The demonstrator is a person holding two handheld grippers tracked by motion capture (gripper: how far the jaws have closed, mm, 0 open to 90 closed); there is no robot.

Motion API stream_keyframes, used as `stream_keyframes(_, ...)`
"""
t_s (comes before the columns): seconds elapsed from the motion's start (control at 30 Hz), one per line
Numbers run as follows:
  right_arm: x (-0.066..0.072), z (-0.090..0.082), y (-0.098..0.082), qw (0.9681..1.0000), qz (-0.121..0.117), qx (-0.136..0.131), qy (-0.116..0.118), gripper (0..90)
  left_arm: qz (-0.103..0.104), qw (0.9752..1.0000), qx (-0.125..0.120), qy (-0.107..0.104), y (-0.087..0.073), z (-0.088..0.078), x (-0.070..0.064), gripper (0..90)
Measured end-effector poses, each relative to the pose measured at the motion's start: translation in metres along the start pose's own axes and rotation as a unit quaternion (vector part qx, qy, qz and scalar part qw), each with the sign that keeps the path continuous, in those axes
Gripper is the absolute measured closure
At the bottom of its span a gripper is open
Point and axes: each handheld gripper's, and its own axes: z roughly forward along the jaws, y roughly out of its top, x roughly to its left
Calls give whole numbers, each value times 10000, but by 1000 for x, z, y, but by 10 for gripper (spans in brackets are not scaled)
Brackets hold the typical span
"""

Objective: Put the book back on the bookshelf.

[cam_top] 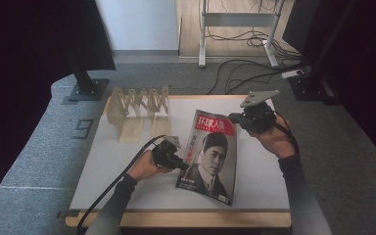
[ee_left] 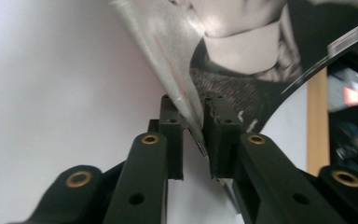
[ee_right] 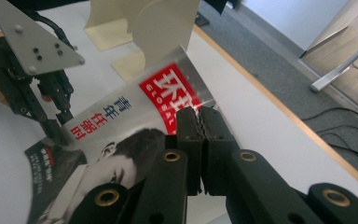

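On the white desk (cam_top: 122,166), near its middle, lies the magazine (cam_top: 210,152), cover up, held at two places at once. Left gripper (cam_top: 182,166) pinches the magazine's left long edge about halfway down; in the left gripper view the glossy sheet (ee_left: 177,70) runs straight between the pads (ee_left: 214,126), which press on it from both sides. Right gripper (cam_top: 235,118) is pressed together on the upper right corner, by the red title block (ee_right: 172,93); in the right gripper view its jaws meet with the cover's edge caught between them. Judgement: a two-point hold like this keeps a floppy, slick magazine from sagging or sliding while it is raised, and the cover's curl at the left edge suggests that side is coming off the desk. The likely goal is the folding rack (cam_top: 139,110) at the back left of the desk, standing well apart from the magazine. Pose: left forearm enters from the bottom, gripper level and pointing right into the edge; right forearm reaches up from the lower right, wrist bent, gripper pointing left onto the corner.
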Motion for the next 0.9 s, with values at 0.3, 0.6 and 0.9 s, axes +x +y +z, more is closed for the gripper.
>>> stream_keyframes(0.3, -5, -15, 1, 9997, 37, -187, -130, 864, 389, 9968, -441, 539, -12, -23, -10, 853)
stream_keyframes(0.6, 0, -18, -2, 9997, -62, -159, -180, 866, 562, 9959, -414, 580, -30, -27, -19, 875)
stream_keyframes(0.9, 5, -25, -10, 9991, -174, -259, -289, 819, 819, 9925, -563, 716, -37, -27, -32, 876)
